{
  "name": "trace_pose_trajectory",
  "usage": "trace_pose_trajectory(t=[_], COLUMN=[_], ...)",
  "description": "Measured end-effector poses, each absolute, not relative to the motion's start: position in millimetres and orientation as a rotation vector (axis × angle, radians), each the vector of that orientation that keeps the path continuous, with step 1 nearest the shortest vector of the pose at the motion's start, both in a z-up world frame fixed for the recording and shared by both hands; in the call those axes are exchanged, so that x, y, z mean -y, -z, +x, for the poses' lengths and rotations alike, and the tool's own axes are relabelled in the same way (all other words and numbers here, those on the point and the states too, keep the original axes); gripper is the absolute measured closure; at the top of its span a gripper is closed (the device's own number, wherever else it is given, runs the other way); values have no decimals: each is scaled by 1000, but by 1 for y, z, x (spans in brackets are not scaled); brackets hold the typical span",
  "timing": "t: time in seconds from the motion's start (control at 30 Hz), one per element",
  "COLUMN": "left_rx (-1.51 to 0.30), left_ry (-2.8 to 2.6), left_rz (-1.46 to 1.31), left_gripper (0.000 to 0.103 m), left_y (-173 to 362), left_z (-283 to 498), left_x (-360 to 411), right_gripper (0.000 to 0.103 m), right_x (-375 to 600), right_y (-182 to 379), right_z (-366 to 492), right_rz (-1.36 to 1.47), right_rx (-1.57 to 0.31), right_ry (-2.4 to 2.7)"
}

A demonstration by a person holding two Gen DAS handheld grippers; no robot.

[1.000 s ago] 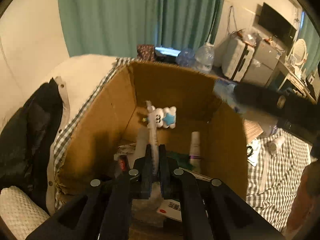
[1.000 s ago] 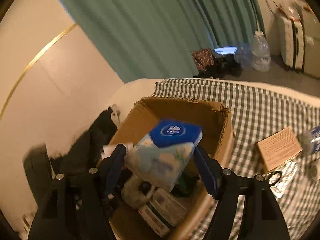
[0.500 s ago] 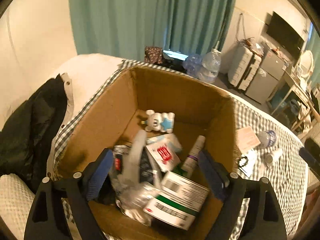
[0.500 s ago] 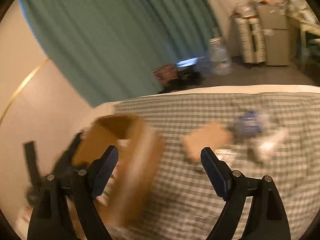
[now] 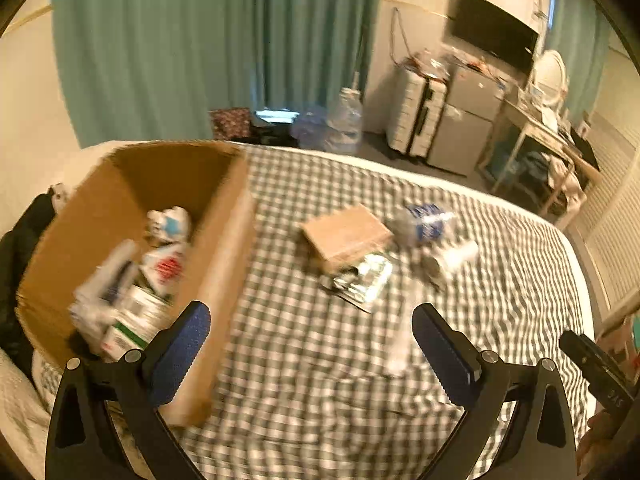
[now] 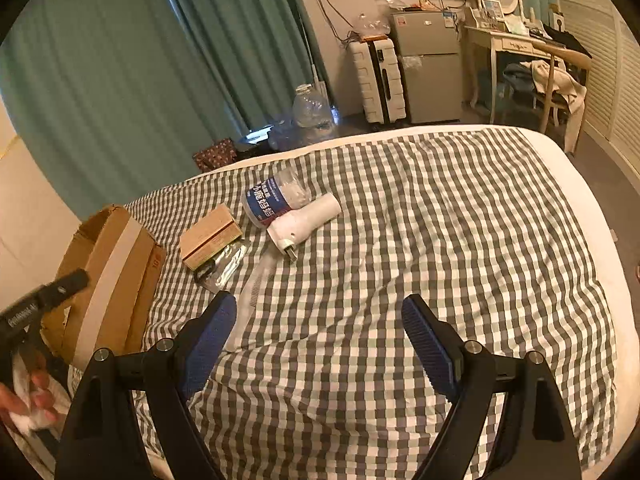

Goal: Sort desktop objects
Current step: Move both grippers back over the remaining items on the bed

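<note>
A cardboard box (image 5: 224,236) (image 6: 116,276) stands at the left of the checked bed; in it lie a small bear toy (image 5: 170,220), cartons and tubes. On the cover lie a flat brown box (image 5: 346,234) (image 6: 210,236), a foil packet (image 5: 366,280) (image 6: 224,266), a crushed water bottle with a blue label (image 5: 426,222) (image 6: 274,200), a white plug-shaped item (image 6: 304,222) and a clear strip (image 6: 256,280). My left gripper (image 5: 312,350) is open and empty above the cover. My right gripper (image 6: 318,340) is open and empty, nearer than the items.
The checked bed cover (image 6: 440,232) stretches right to the bed edge. Dark clothing (image 5: 16,232) lies left of the box. Beyond the bed stand green curtains (image 6: 160,60), a big water jug (image 6: 310,106), a suitcase (image 6: 380,80), a small fridge (image 6: 430,64) and a desk (image 6: 516,46).
The left gripper opened over the box, let go of the thin item and swung right. The right gripper released the blue-topped pack into the box and moved right over the bed.
</note>
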State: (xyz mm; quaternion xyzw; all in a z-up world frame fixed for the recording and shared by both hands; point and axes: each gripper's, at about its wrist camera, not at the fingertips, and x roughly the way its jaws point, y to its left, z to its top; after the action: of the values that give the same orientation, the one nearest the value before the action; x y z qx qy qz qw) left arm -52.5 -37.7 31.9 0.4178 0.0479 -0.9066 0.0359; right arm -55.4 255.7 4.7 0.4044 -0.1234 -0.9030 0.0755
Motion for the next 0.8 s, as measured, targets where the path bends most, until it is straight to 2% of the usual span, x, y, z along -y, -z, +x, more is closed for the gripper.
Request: trace_pose_trajectory(t=[0.23,0.57,0.8], left_rx=[-46,-132,15], left_ry=[2802,2721,2753], left_rz=[1298,1381,1399], left_gripper=[0,0,0], left_y=[0,44,71], left_z=[-57,-85,-121], left_x=[6,23,25], right_gripper=[18,18,21], right_x=[-251,-236,-206], right_y=[-7,17,38], right_z=[-58,-71,-85], right_rz=[1146,1185,1252], right_rx=[328,289,223], right_ry=[2689,2636,2577])
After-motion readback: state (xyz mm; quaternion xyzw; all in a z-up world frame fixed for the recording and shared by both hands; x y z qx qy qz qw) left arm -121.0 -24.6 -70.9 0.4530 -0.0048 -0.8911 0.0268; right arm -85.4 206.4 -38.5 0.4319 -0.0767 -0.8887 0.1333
